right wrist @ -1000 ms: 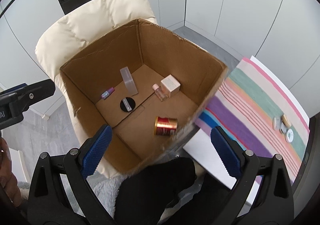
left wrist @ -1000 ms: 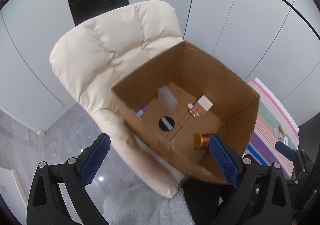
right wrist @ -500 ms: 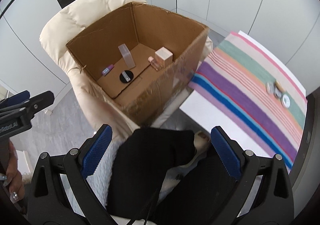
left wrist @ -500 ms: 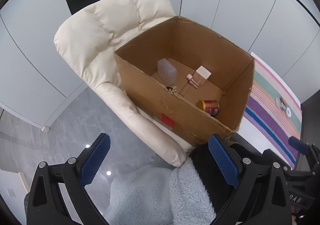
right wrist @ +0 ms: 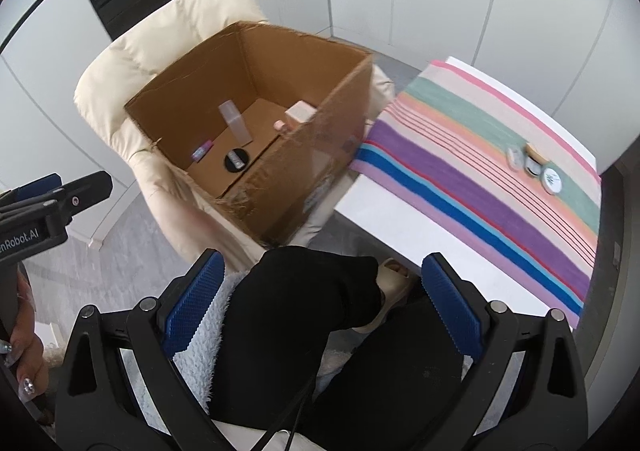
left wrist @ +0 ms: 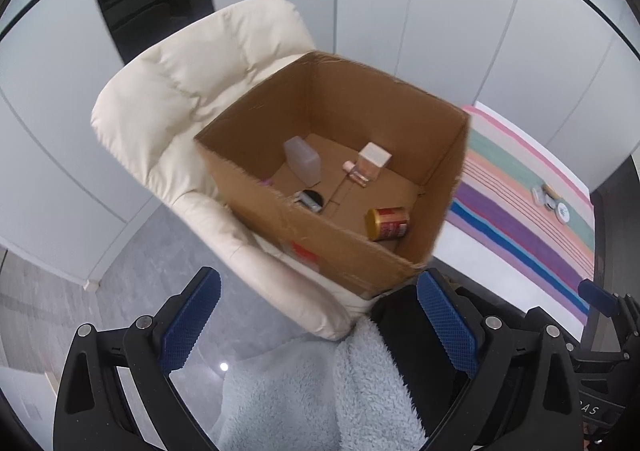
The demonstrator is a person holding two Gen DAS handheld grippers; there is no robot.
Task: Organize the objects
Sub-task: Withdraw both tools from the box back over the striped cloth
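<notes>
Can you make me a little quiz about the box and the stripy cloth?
1. True or false: the cardboard box sits on the cream chair.
2. What is the gold-lidded red can doing in the box: A standing, B lying on its side, C hanging?
3. Fill in: the small round tins rest on the ____ cloth.

Key: 1 true. 2 B. 3 striped.

Cardboard box (left wrist: 352, 251) on cream armchair (left wrist: 192, 99)
</notes>
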